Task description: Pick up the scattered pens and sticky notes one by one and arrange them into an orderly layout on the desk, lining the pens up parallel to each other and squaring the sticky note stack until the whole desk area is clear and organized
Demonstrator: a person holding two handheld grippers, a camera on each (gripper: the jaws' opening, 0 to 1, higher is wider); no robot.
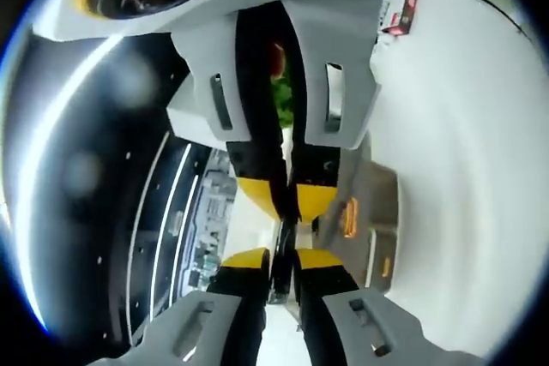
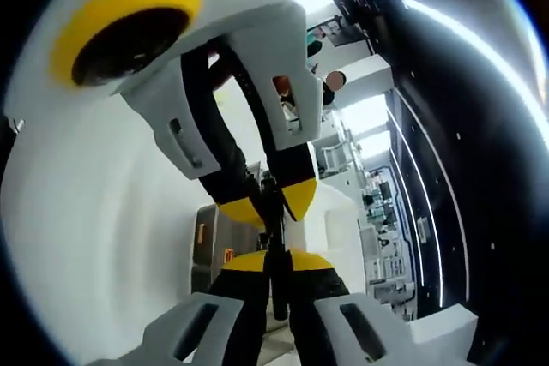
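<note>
In the left gripper view, dark ceiling (image 1: 94,212) with light strips lies left, a white wall (image 1: 463,169) right. The left gripper (image 1: 284,256) and right gripper (image 1: 287,199) meet tip to tip, each pressed together on a dark pen (image 1: 281,276). The right gripper view shows that pen (image 2: 276,255) too.

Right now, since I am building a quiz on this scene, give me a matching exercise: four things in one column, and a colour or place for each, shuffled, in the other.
Things:
1. box
2. cabinet
3. thin dark rod
4. light strips

Matches:
A. grey with orange patches
B. between yellow-tipped jaws
C. red and white
D. bright lines on a dark surface

Pairs: 1-C; 2-A; 3-B; 4-D
</note>
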